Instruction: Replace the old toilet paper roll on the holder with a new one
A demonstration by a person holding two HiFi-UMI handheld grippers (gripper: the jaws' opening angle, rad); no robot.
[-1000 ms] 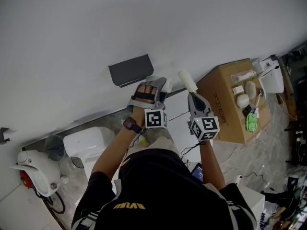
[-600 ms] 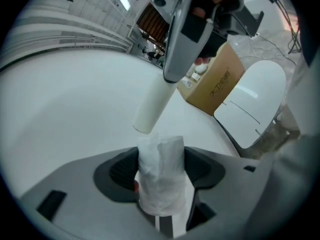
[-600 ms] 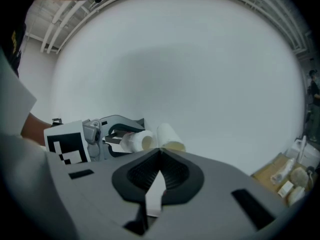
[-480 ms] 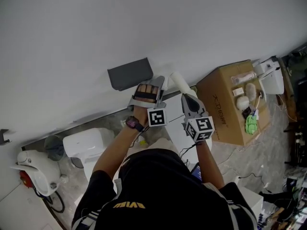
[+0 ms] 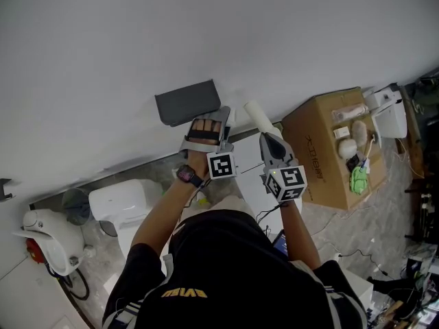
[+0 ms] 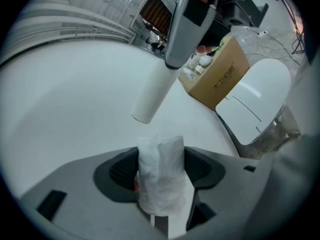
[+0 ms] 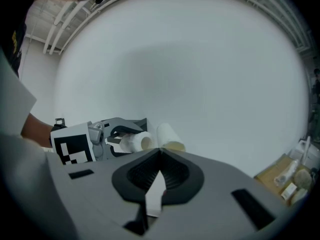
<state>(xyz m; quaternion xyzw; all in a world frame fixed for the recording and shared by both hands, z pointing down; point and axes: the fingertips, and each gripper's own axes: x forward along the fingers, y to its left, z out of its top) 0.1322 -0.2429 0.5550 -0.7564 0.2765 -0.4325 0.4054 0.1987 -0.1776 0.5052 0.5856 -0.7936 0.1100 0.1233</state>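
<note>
The left tool [image 5: 221, 118] has its jaws set wide around a slim, crumpled toilet paper roll [image 6: 161, 176], the pads pressing its sides and its open core end turned toward the right. The right tool [image 5: 266, 137] has its jaws closed right together on the near end of a white tube [image 6: 152, 96]. It seems to pinch only the tube's edge, so most of the tube sticks out free toward the far wall [image 5: 206, 33]. The dark holder [image 5: 186, 101] is fixed to that wall, just beyond and slightly left of the left tool, with nothing visible on it from above. Which piece is the old one I cannot tell. The step looks like bringing roll and tube into line, or carrying them in to the holder. To do it well, I would hold the roll lightly enough that its core stays round. I would also bring the tube's free end square to the core rather than at a slant, since the two lie just beside each other but at different angles. With so little of the tube in the right tool, any sideways knock could lever it out, so the push should run along the tube's length. Room is tight on the far side, where the wall and the holder's front edge are close to both tools. A cardboard box [image 5: 329, 149] stands off to the right, well apart. The near side is open for drawing back.
</note>
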